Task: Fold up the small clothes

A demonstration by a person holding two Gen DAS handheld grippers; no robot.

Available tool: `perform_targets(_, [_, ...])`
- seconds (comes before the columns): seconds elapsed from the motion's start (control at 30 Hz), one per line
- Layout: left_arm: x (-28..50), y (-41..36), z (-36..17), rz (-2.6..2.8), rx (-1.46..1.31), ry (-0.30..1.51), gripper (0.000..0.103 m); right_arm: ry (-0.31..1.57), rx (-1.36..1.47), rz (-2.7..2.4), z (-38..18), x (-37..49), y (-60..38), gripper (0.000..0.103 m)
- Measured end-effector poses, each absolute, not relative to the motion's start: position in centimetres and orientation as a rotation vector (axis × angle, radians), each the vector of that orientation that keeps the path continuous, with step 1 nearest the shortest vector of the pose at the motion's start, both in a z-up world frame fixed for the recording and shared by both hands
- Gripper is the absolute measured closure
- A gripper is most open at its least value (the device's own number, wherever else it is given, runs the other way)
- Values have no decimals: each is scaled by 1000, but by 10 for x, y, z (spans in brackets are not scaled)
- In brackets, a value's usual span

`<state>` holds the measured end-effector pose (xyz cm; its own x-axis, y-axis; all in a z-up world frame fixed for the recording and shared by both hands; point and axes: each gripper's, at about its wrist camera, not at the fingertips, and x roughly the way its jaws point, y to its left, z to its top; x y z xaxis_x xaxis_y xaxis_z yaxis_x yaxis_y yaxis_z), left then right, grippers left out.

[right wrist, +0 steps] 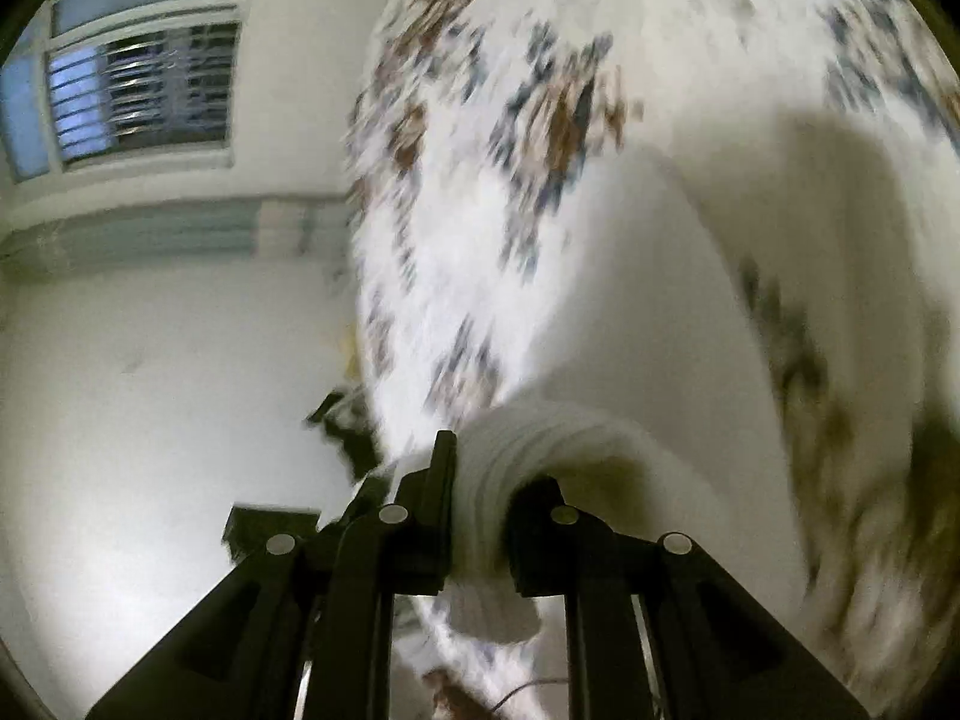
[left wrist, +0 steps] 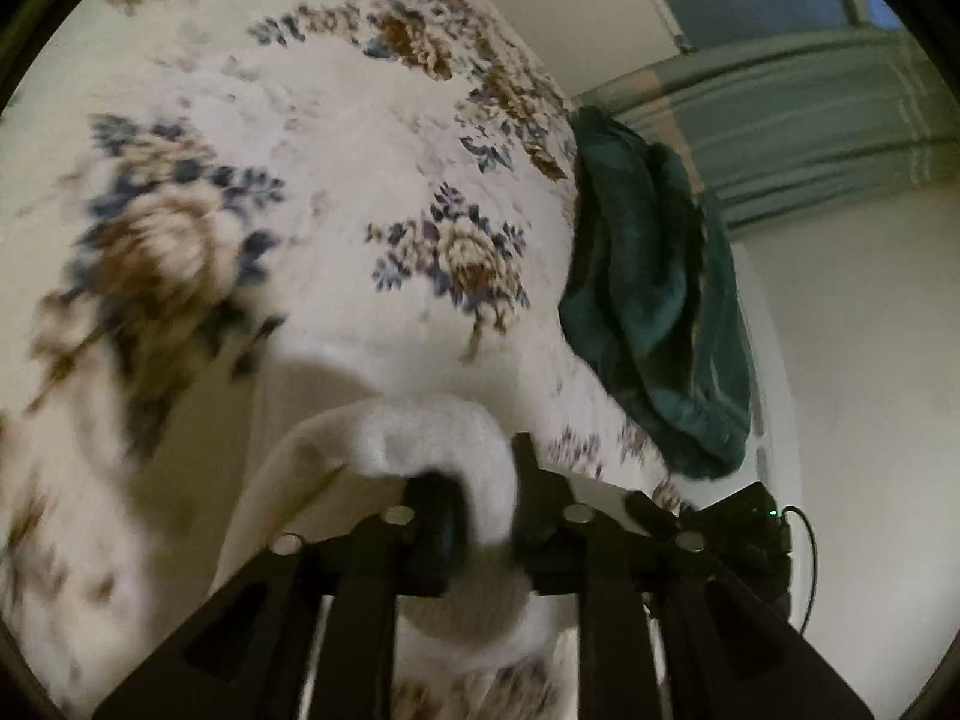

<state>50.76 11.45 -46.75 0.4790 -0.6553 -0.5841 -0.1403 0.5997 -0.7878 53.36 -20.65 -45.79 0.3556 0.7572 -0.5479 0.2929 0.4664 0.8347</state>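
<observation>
We hold the white cloth (left wrist: 432, 438) above the flowered bed (left wrist: 336, 138): left gripper (left wrist: 480, 516) and right gripper (right wrist: 480, 516) each pinch an edge. Folding is only begun; the green garment (left wrist: 654, 294) waits at the bed's edge.

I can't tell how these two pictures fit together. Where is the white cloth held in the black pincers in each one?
Left wrist view: white cloth bunched at bottom centre, between the left gripper's fingers.
Right wrist view: bottom centre, clamped in the right gripper.
Shared landmark: the flowered bedspread behind it.
</observation>
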Motion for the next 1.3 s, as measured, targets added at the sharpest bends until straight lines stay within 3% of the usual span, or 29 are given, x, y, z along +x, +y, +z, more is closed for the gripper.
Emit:
perform_targets(0.03, [524, 118, -478, -372, -947, 1047, 54, 1231, 1100, 393, -465, 553, -211, 84])
perform_targets(0.07, [537, 123, -487, -368, -989, 1041, 43, 1253, 1098, 391, -475, 567, -214, 81])
perform_targets(0.13, [548, 134, -493, -345, -1040, 1019, 38, 1284, 1095, 377, -485, 590, -226, 64])
perform_targets(0.17, [551, 138, -492, -338, -1054, 1002, 38, 1262, 1111, 386, -483, 596, -236, 46])
perform_targets(0.2, [550, 146, -490, -313, -1036, 990, 37, 1252, 1112, 385, -481, 600, -236, 36])
perform_targets(0.4, [546, 130, -493, -266, -726, 1093, 37, 1271, 905, 341, -465, 580, -255, 36])
perform_targets(0.57, [567, 82, -529, -265, -439, 1255, 42, 1406, 748, 303, -506, 584, -243, 37])
perform_targets(0.6, [569, 77, -533, -269, -408, 1251, 80, 1429, 728, 313, -515, 586, -237, 48])
perform_targets(0.63, [571, 70, -535, -258, -361, 1259, 100, 1438, 701, 324, -521, 587, -232, 61])
perform_targets(0.67, [570, 67, -534, -252, -338, 1248, 100, 1444, 673, 322, -523, 588, -227, 88])
perform_targets(0.9, [554, 109, -497, -180, -439, 1107, 101, 1331, 551, 291, -485, 591, -224, 95])
perform_targets(1.13, [576, 128, -541, -137, -544, 1219, 100, 1395, 475, 252, -502, 622, -216, 95])
perform_targets(1.2, [581, 123, -542, -176, -593, 1252, 99, 1454, 535, 254, -515, 625, -220, 90])
perform_targets(1.27, [583, 119, -537, -186, -606, 1263, 89, 1472, 592, 261, -516, 623, -229, 78])
perform_targets(1.3, [584, 115, -532, -228, -625, 1244, 71, 1456, 604, 267, -512, 622, -233, 64])
